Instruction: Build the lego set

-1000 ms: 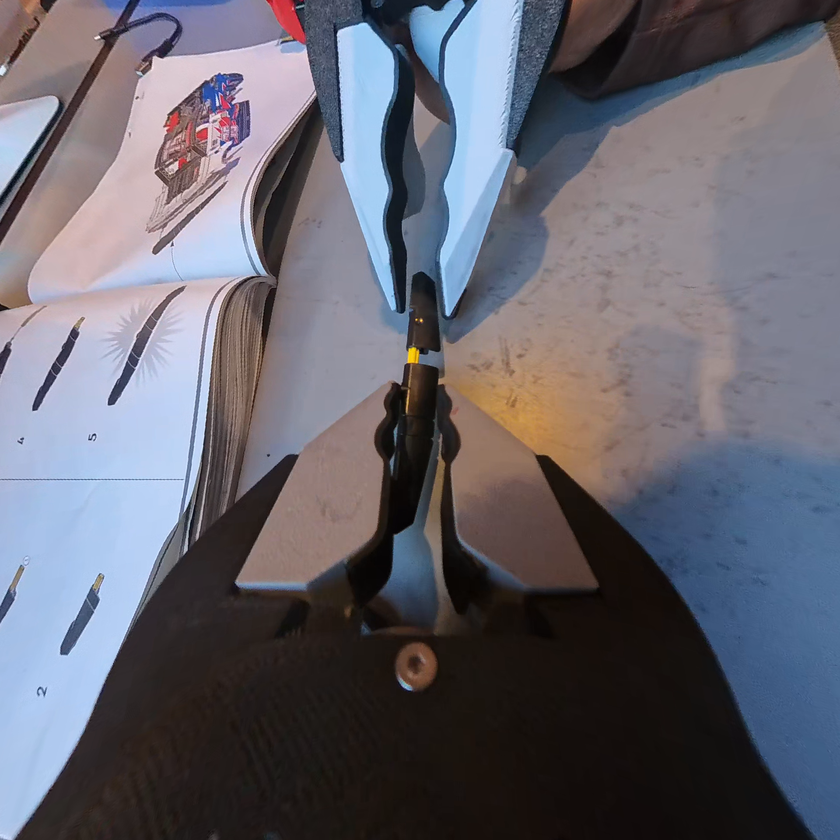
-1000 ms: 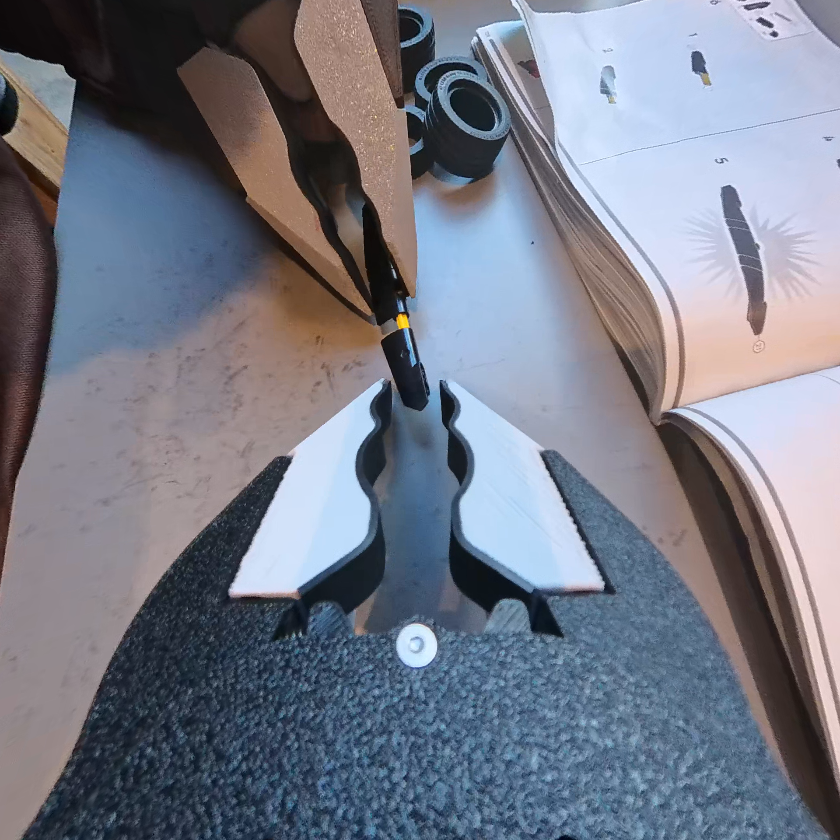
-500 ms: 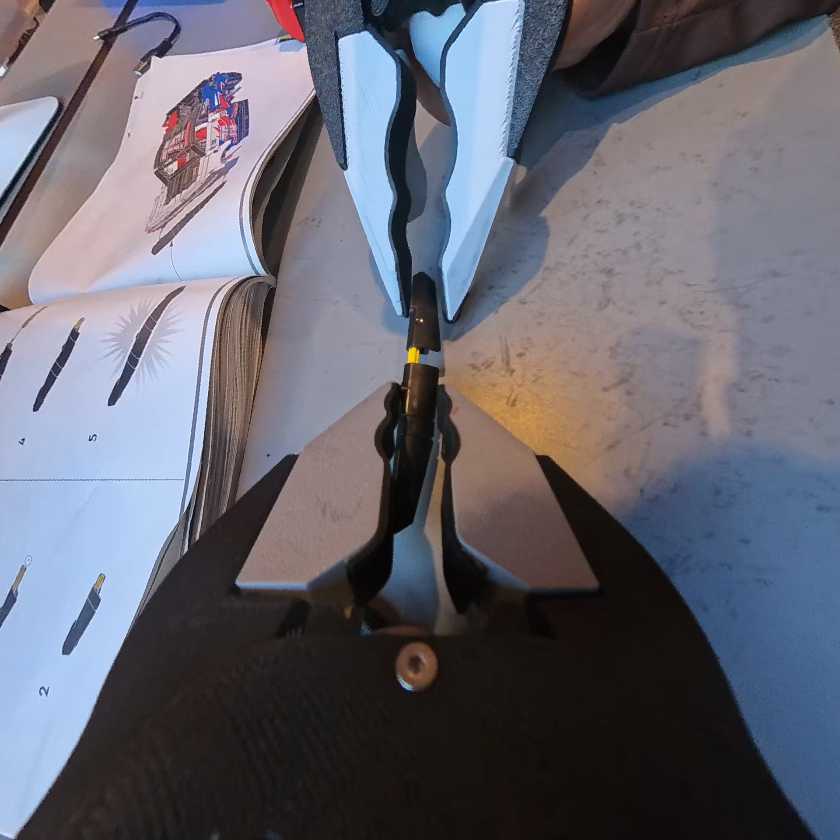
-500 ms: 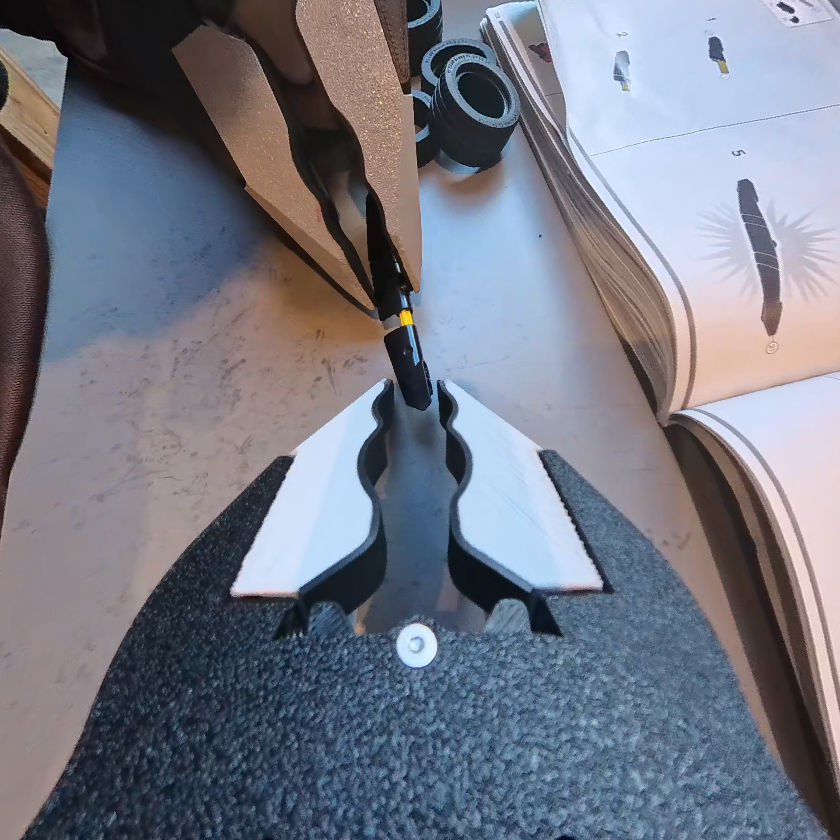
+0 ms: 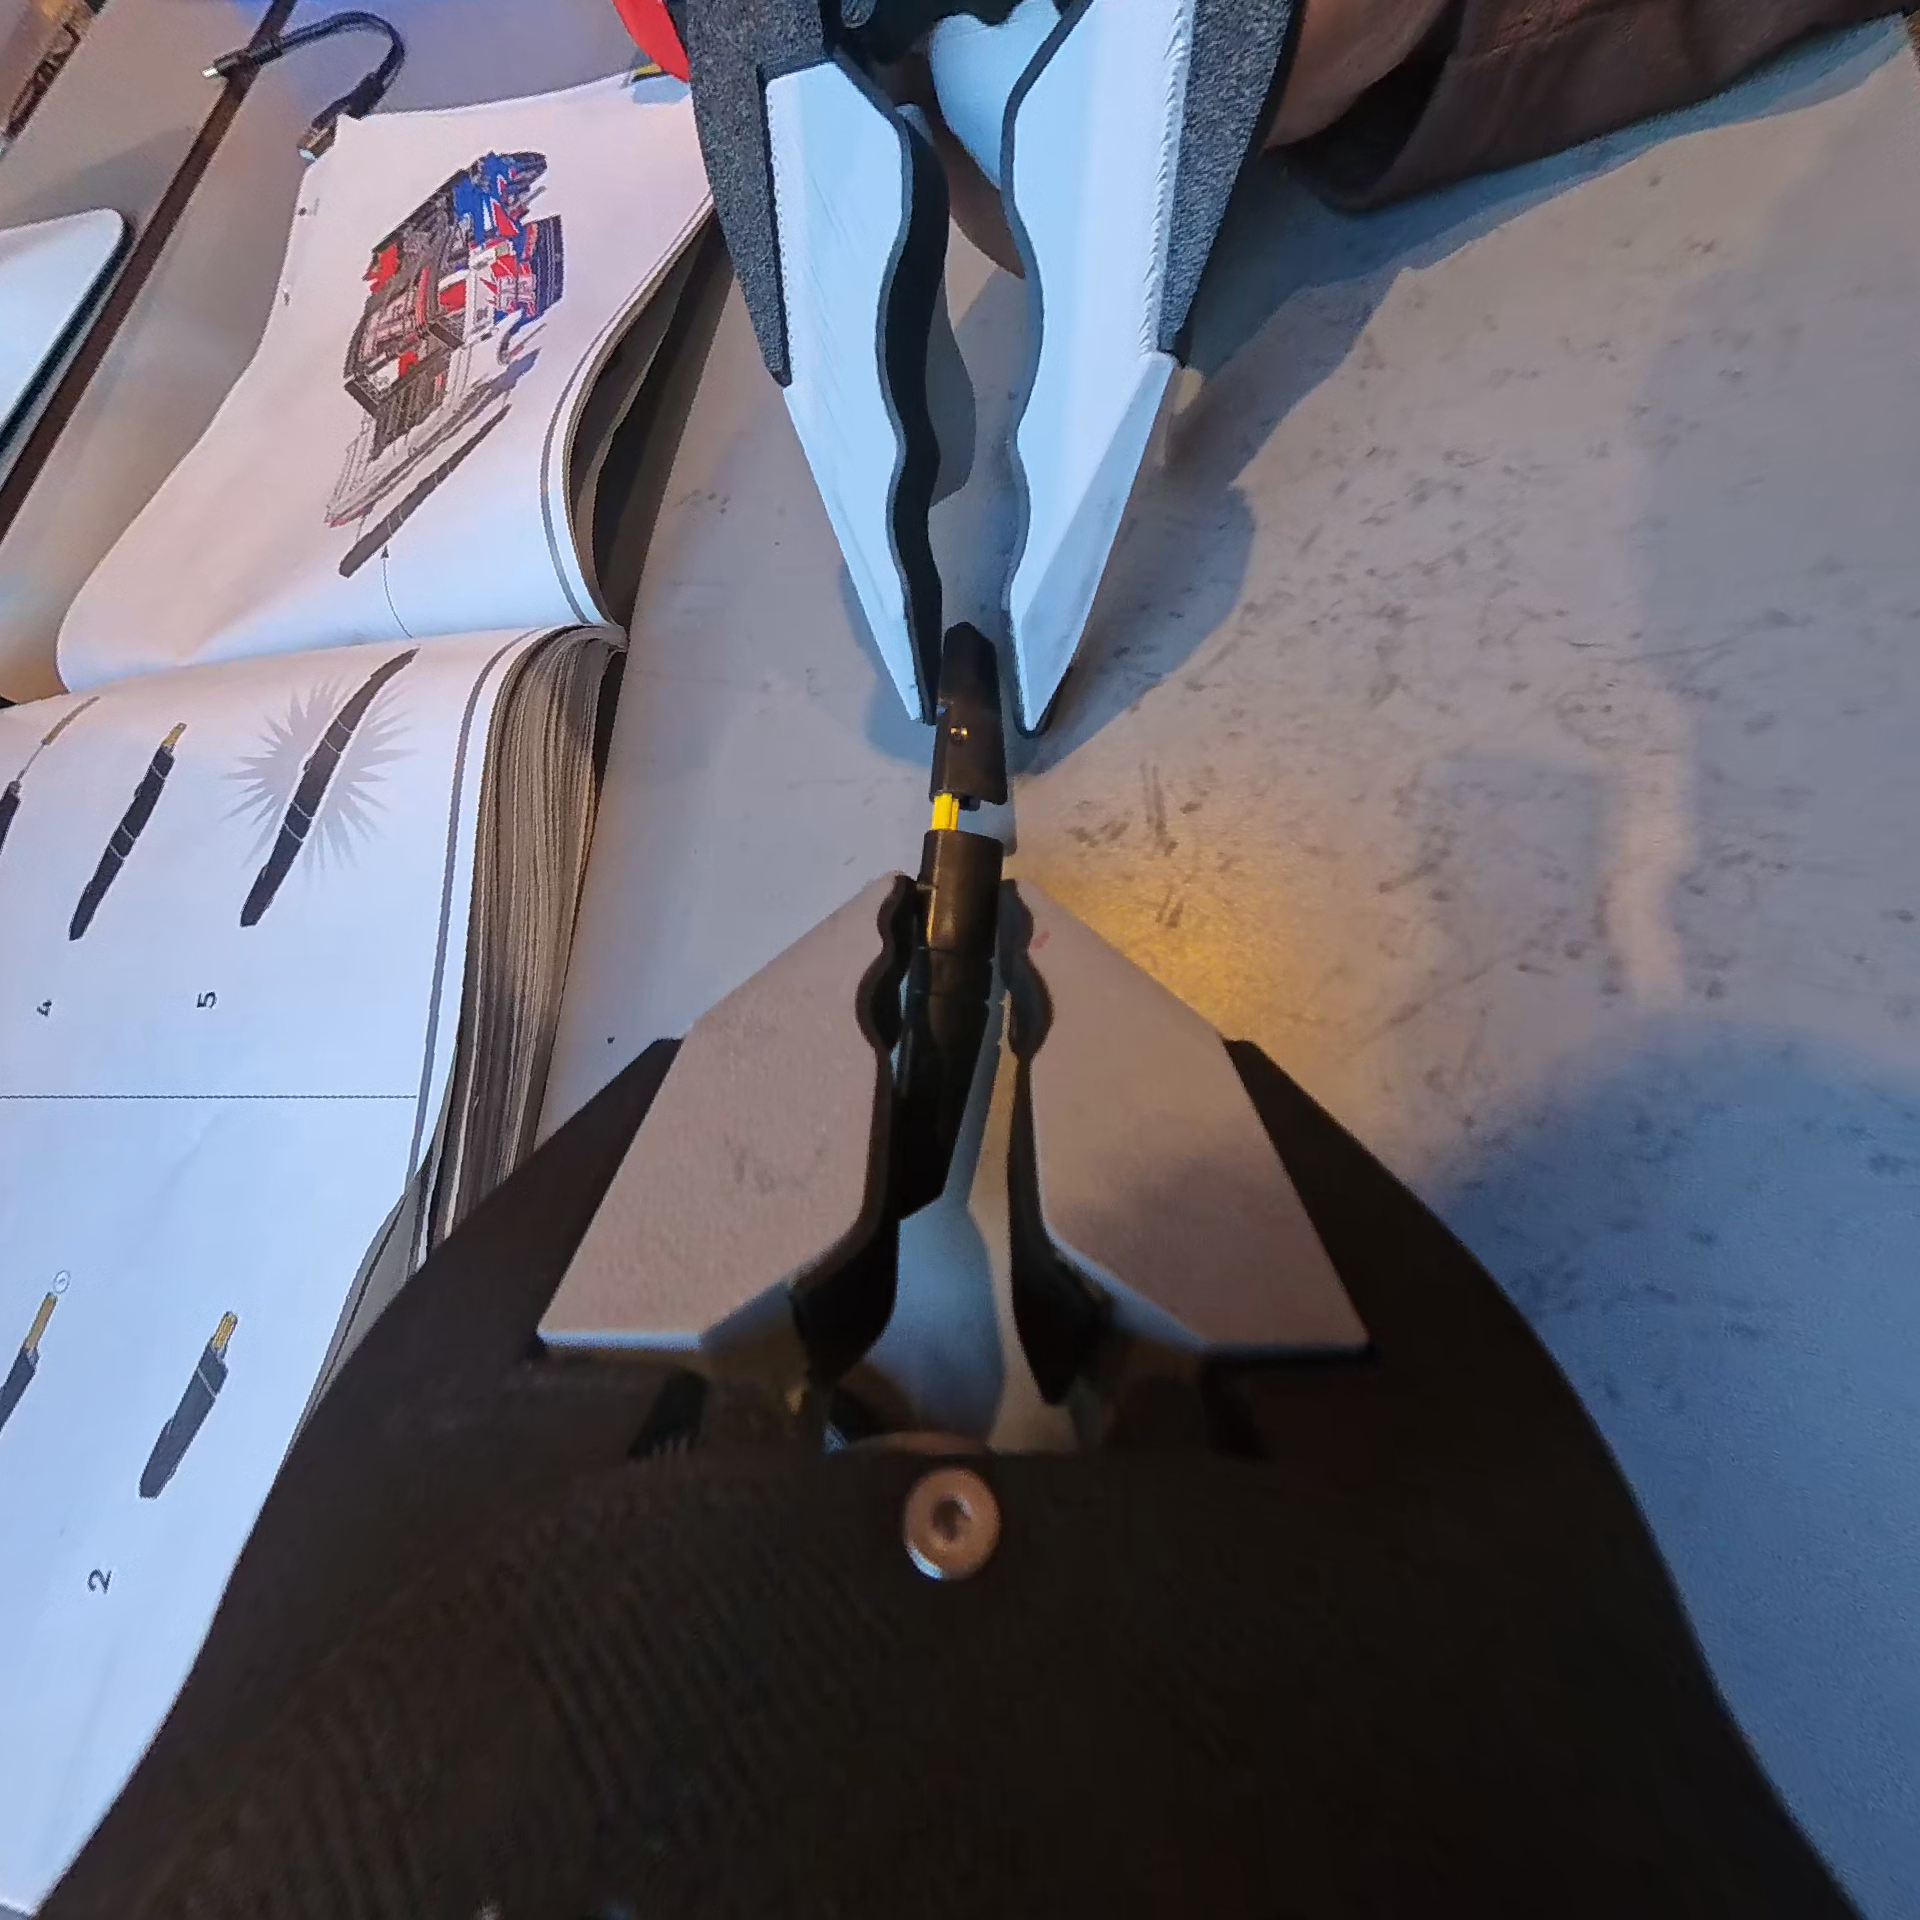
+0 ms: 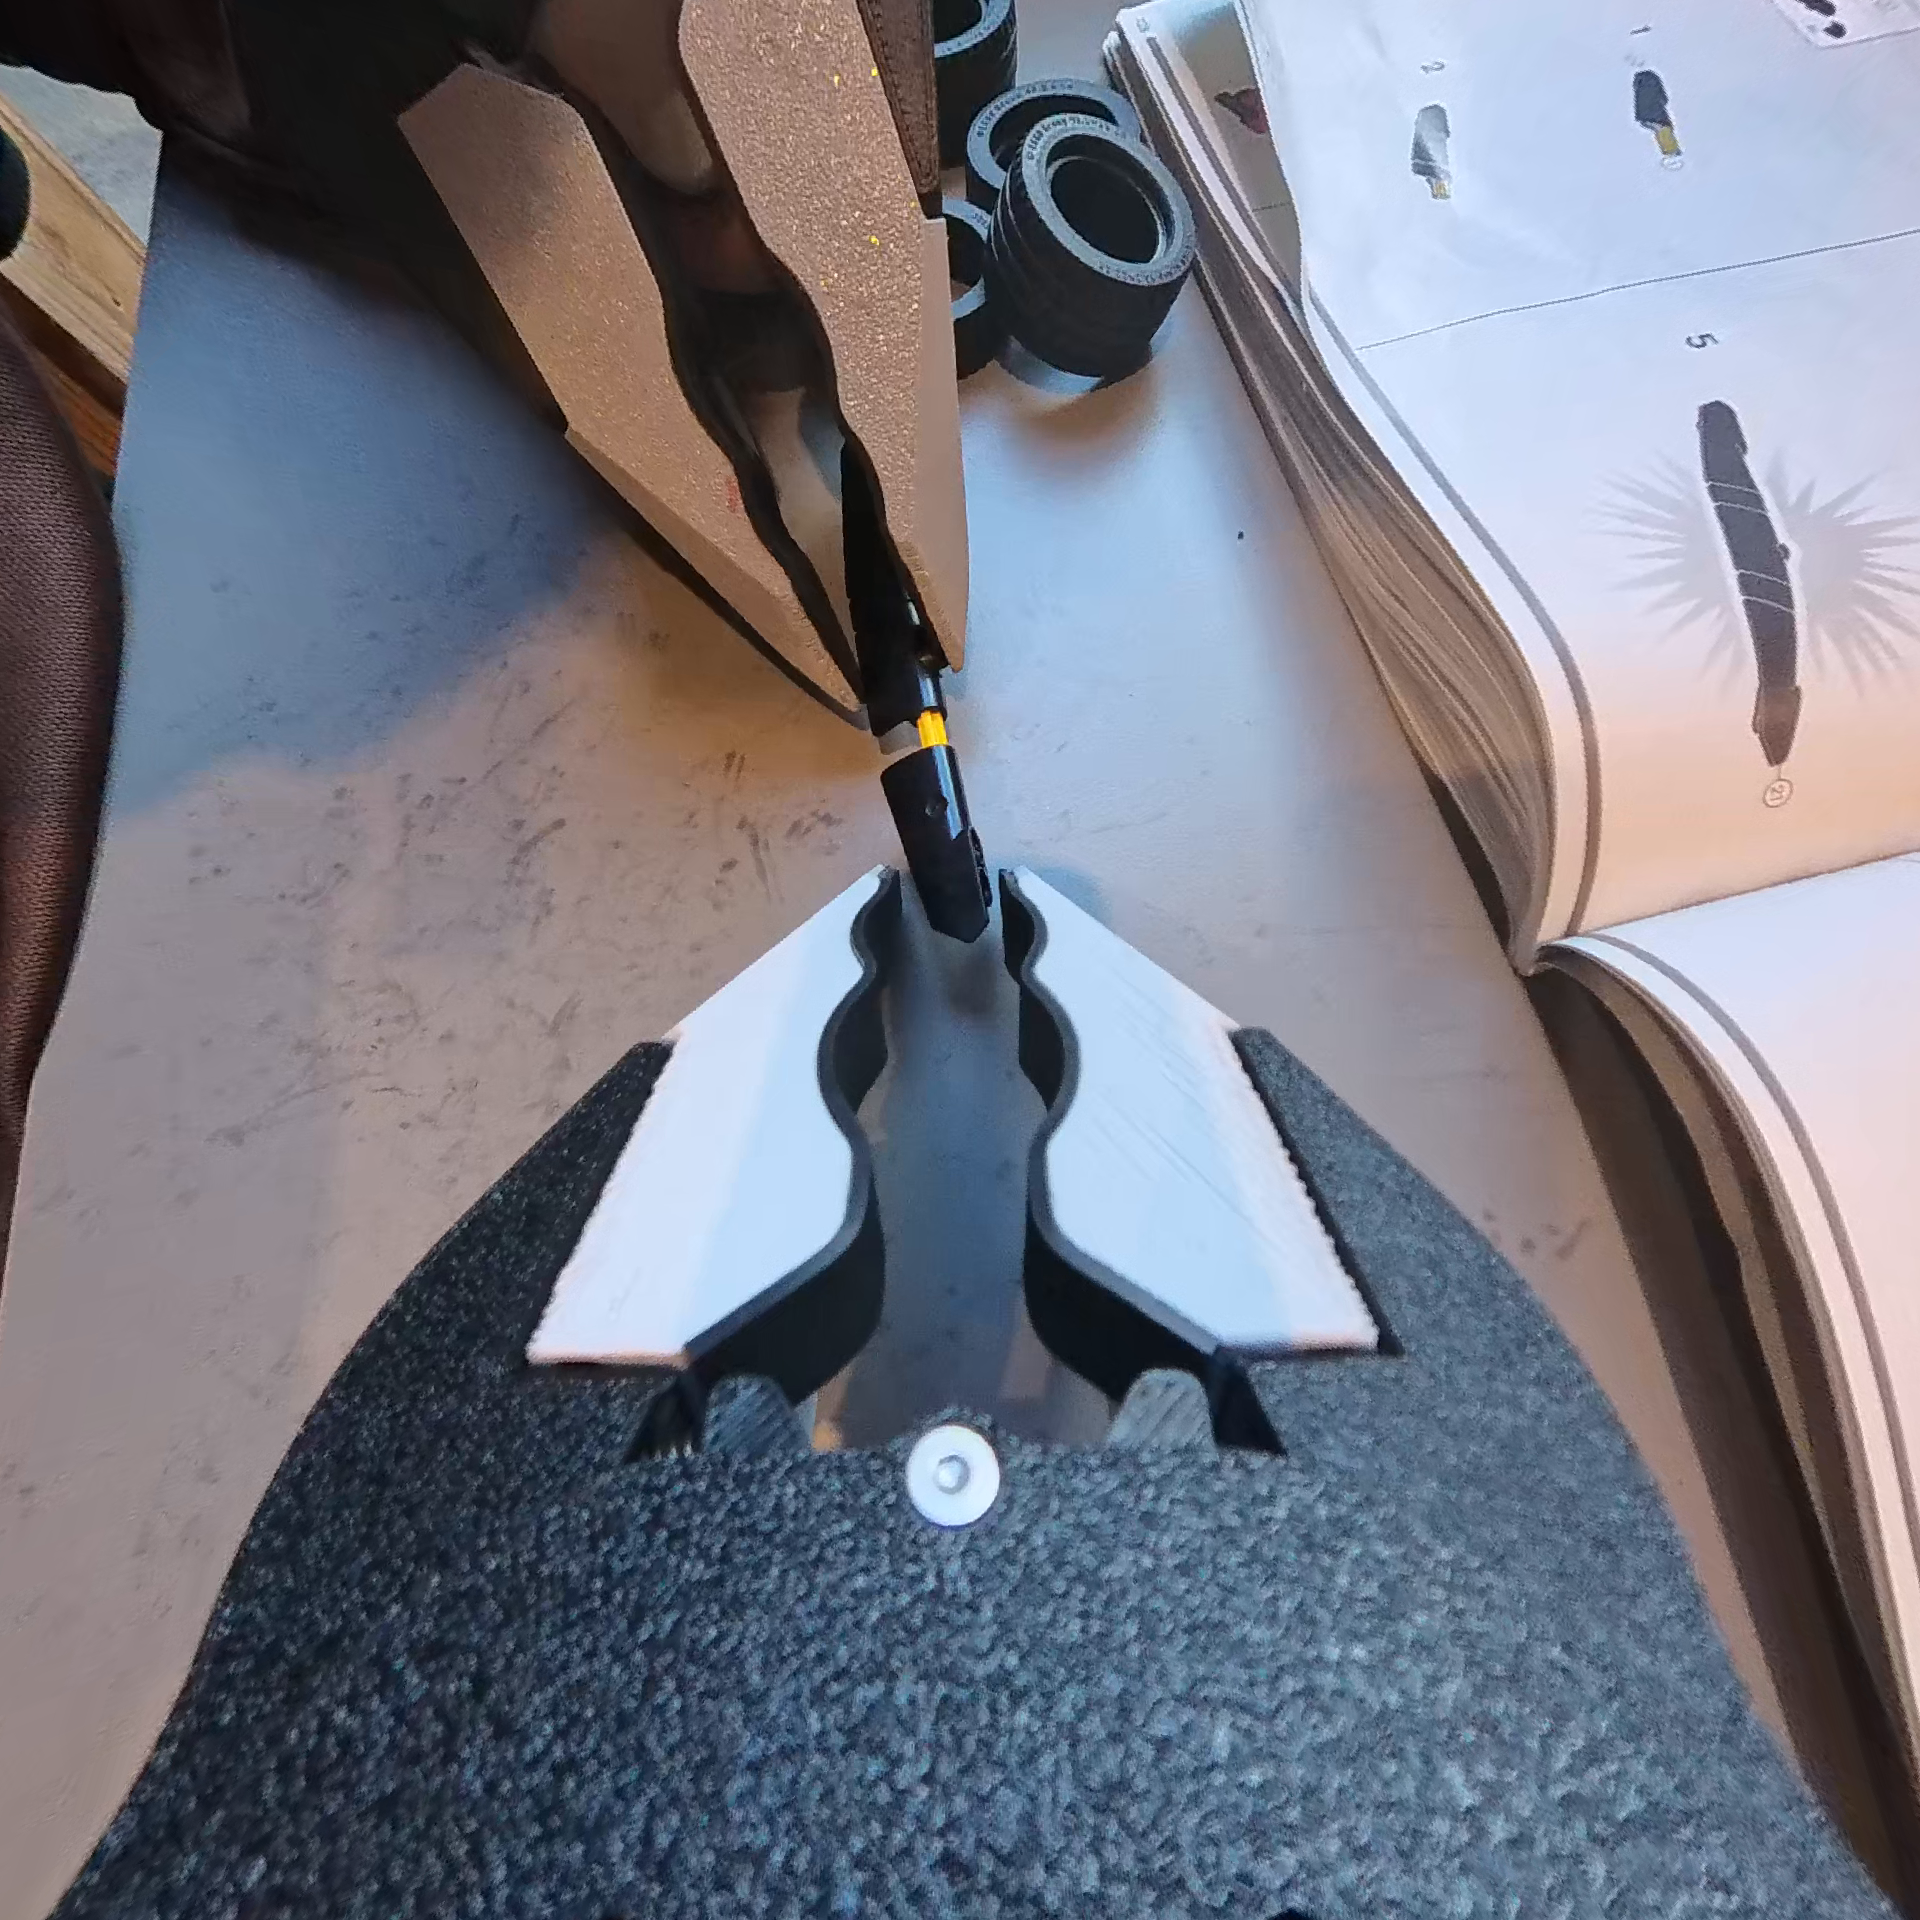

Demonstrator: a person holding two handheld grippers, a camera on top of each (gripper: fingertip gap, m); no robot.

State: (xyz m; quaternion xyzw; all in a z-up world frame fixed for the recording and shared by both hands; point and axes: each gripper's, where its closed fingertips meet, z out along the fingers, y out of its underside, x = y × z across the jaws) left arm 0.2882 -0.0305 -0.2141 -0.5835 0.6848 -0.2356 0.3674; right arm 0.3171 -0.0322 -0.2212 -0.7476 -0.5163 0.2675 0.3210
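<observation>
From my left hand-held gripper (image 5: 951,894), I see its grey fingers pinching a slim black lego rod (image 5: 951,997) that runs out past the tips over the scuffed grey worktop (image 5: 1507,727). Just beyond the tips a short yellow axle (image 5: 943,810) shows between the rod and a small black connector piece (image 5: 968,717). That piece sits between the white fingertips of my right hand-held gripper (image 5: 968,717), facing me; those fingers stand slightly apart around it, and I cannot tell whether they touch it. From the right wrist view, the connector (image 6: 940,842) lies at the mouth of the white fingers (image 6: 727,1132), with a gap on each side. Off to the side lies the open instruction booklet (image 6: 1662,520), and farther back a cluster of black tyres (image 6: 1091,239).
</observation>
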